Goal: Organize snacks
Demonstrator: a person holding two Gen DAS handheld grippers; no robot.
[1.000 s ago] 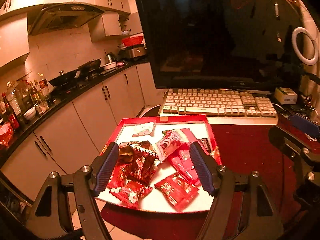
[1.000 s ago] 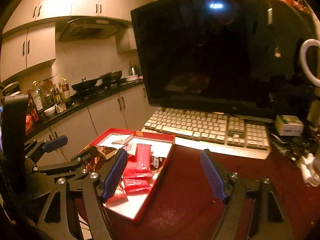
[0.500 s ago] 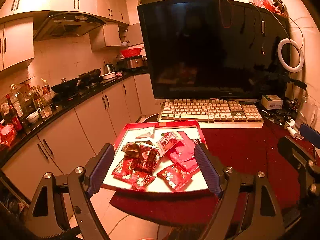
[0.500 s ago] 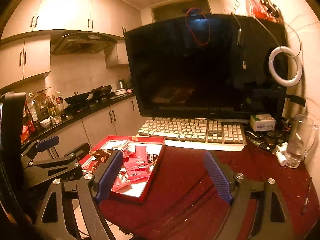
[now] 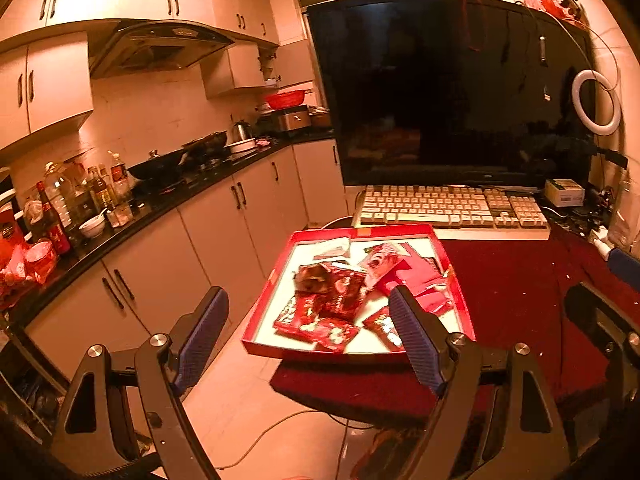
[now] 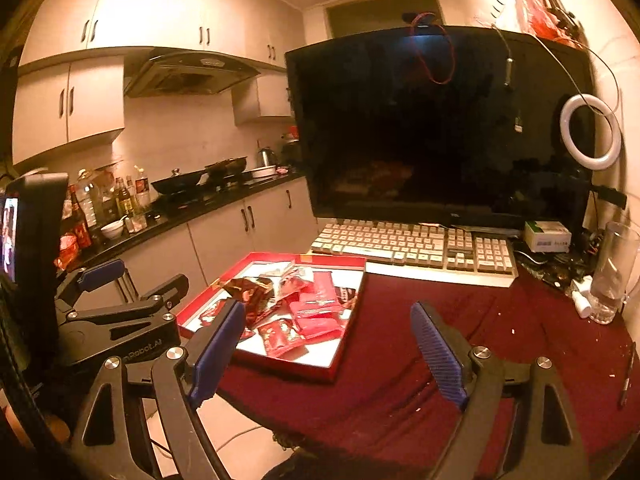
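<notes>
Low centre of frame, light crinkly slippery snacks (image 5: 332, 300) heaped in tray (image 5: 456, 280): pinch by sealed edge; both claws (image 5: 308, 336) (image 6: 328, 348) wide, empty.

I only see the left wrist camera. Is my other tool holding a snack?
Observer: No. The right tool is open, with nothing between its fingers.
Operator: Is anything lying on the cloth over on that side?
Observer: Yes, a dark pen lies near the far right edge of the red cloth.
Operator: What's the shiny thing right at the edge of my picture?
Observer: A glass mug, standing upright to the right of the keyboard.
</notes>
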